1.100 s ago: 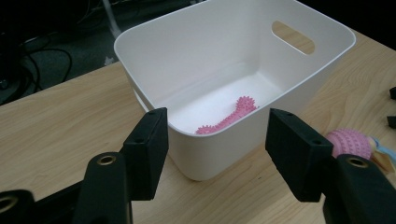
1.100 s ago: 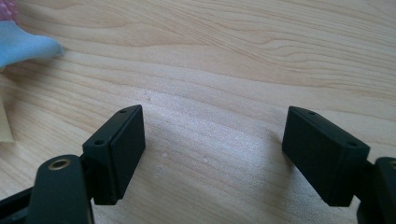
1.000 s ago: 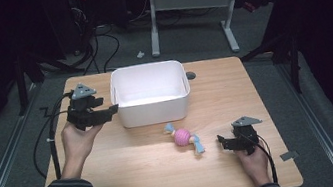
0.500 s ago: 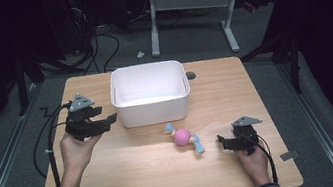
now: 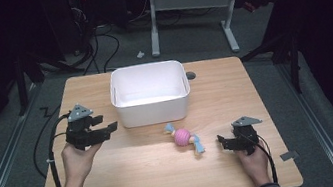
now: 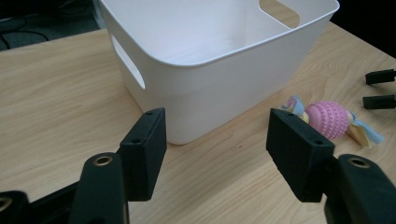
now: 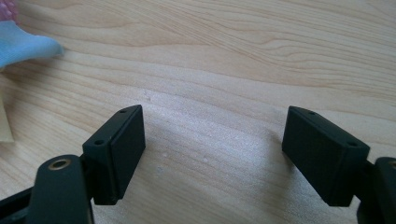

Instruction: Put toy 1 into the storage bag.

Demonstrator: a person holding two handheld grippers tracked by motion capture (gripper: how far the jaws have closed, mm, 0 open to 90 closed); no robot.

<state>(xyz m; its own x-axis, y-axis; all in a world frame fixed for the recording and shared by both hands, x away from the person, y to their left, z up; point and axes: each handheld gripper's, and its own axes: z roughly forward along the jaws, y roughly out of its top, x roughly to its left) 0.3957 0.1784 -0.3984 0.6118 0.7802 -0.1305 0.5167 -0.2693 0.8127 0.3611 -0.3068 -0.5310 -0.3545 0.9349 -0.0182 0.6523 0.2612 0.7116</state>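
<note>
Pink toy [image 5: 183, 137] between open grippers

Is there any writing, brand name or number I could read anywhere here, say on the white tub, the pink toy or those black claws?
None: no readable text, number or sign.
White tub: plain walls, no label.
Pink toy: raised dots, no writing.
Left claw and right claw: bare black pads with screw holes, no marking.
Table: wood grain alone.
</note>
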